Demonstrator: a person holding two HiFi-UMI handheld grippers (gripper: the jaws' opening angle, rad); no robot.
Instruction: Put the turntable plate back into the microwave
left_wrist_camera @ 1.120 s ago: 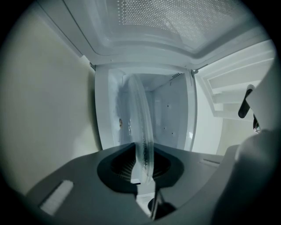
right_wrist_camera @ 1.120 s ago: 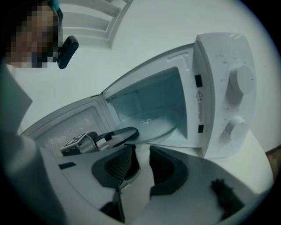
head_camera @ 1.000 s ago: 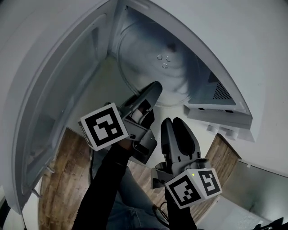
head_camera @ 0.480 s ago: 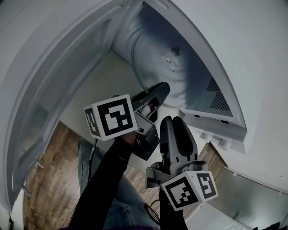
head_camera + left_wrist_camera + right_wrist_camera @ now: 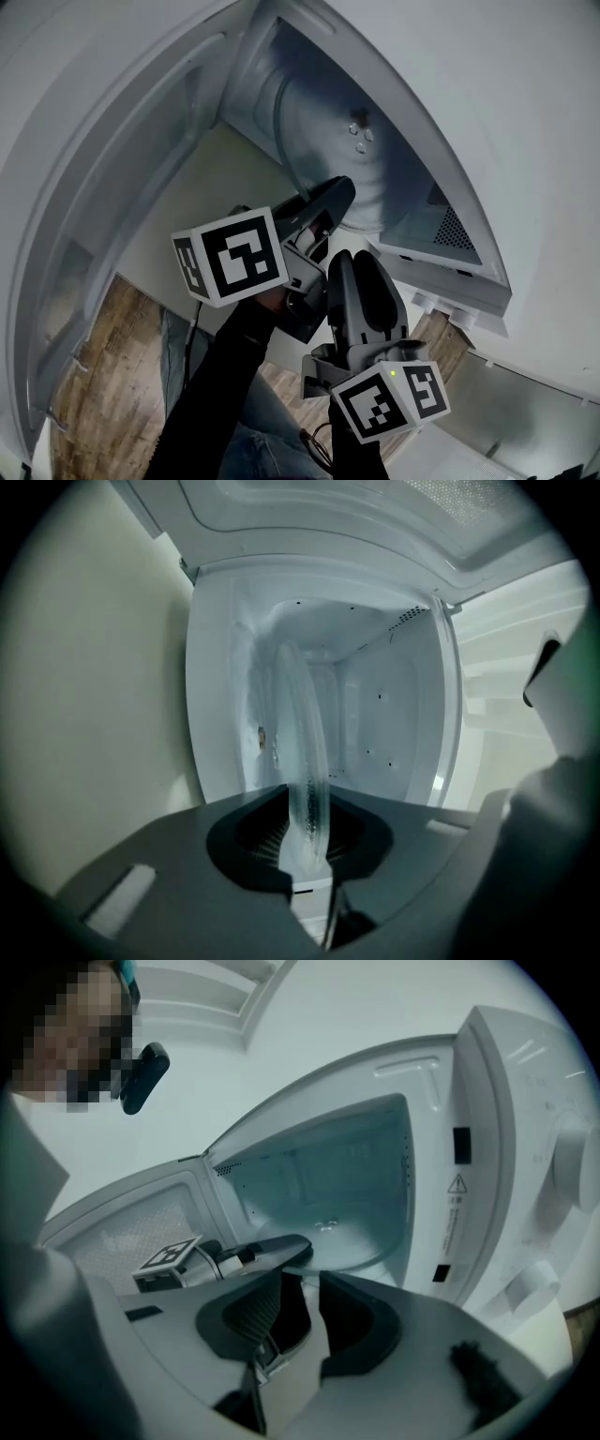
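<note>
— Left gripper view settles the grip: our left gripper is clamped on the near rim of the turntable plate, with the glass edge-on between the ribbed pads.
— And our right gripper?
— Jaws a little apart with nothing between them, just outside the microwave.
— Where is the plate?
— Inside the cavity, roughly level. Whether its hub is down on the drive, we cannot tell.
— We judge it heavy, stiff, slick and breakable. With one pinch at the rim, the far side hangs like a lever, so it could slip or tip.
— Then we'd grip deep on the thick rim and bring the right gripper to the rim alongside if it sags.
</note>
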